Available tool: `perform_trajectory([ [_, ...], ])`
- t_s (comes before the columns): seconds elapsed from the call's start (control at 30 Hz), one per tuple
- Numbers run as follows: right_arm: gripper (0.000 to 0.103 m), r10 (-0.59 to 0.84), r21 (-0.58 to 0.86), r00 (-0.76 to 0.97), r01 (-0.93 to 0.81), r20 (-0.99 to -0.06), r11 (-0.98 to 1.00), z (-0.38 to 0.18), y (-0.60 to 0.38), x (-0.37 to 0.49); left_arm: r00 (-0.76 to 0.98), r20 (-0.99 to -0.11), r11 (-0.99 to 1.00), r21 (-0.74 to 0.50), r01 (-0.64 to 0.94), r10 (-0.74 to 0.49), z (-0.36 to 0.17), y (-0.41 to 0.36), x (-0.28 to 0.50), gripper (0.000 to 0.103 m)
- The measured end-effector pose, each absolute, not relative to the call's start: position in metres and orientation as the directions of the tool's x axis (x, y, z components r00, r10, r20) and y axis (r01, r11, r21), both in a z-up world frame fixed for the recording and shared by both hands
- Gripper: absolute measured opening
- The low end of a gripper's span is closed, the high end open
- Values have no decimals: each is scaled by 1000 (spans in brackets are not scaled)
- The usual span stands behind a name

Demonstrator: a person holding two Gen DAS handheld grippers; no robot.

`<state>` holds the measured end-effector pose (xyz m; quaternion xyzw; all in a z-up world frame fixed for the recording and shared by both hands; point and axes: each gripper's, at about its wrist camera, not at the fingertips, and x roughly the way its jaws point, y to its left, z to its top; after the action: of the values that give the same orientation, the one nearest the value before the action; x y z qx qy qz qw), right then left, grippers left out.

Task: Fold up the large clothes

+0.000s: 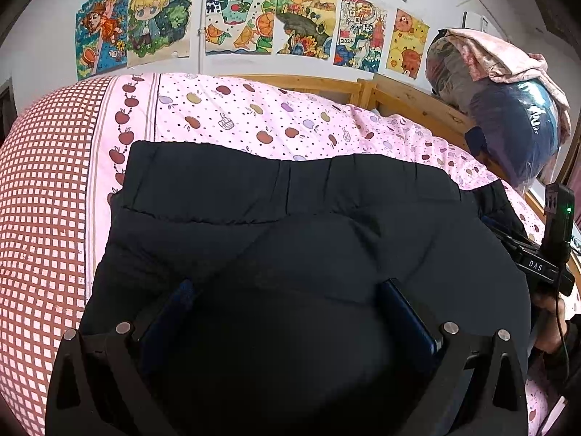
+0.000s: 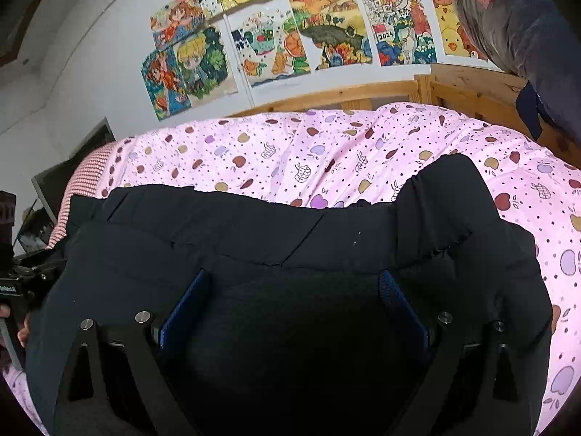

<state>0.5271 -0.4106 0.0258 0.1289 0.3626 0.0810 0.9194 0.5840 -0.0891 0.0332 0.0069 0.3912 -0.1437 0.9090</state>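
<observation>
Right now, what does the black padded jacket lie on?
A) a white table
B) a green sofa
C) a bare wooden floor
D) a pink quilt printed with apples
D: the black padded jacket is spread over the pink quilt, whose apple print shows all around it.

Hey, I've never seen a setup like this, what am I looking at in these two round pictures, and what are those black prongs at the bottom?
A person holds one hand-held gripper in each hand, each with a fisheye camera looking along its two fingers. In the left wrist view the left hand-held gripper shows; in the right wrist view, the right hand-held gripper. Both stand open over a black padded garment that lies on a pink apple-print bedspread. Neither visibly holds it. Children's drawings hang on the wall behind.
</observation>
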Motion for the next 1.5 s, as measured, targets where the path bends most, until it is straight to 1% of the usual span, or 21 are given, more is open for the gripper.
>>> perform_trajectory([
  [0.1,92,245,301,726,-55,-642,952,26,-412,528,662,-711,964,-81,255,-235,38,-91,581,103],
  [0.23,92,230,287,729,-49,-645,957,28,-412,525,713,-680,975,-18,220,-174,51,-93,567,103],
  [0.3,92,178,247,743,-18,-645,969,37,-413,521,738,-652,974,-3,224,-172,60,-88,559,103],
  [0.37,92,117,197,766,13,-632,980,51,-413,512,747,-636,971,-13,241,-194,68,-79,553,103],
  [0.43,92,107,176,780,3,-616,984,64,-415,505,747,-633,970,-25,243,-203,72,-69,549,103],
  [0.5,92,97,151,785,-4,-611,989,75,-419,499,748,-637,973,-14,228,-185,75,-57,546,103],
  [0.67,93,77,119,764,0,-640,993,84,-439,485,748,-647,982,-7,189,-149,73,-29,541,103],
  [0.83,93,10,63,761,41,-649,997,84,-463,466,720,-677,988,-67,143,-150,65,-2,544,103],
  [0.97,93,-12,79,732,90,-682,993,74,-488,457,655,-728,979,-156,130,-203,49,13,552,103],
  [1.07,93,-17,103,705,127,-709,987,57,-500,454,627,-743,972,-184,145,-234,40,13,555,103],
  [1.2,94,42,171,661,131,-749,976,28,-508,457,563,-770,953,-265,145,-300,27,19,562,103],
  [1.27,99,50,174,645,130,-763,976,19,-507,461,547,-770,943,-304,138,-329,21,22,563,103],
  [1.37,101,65,188,642,125,-764,974,10,-504,461,520,-773,930,-341,141,-362,14,24,563,103],
  [1.5,101,123,260,648,118,-751,958,-1,-509,459,504,-776,923,-355,146,-378,9,22,564,103],
])
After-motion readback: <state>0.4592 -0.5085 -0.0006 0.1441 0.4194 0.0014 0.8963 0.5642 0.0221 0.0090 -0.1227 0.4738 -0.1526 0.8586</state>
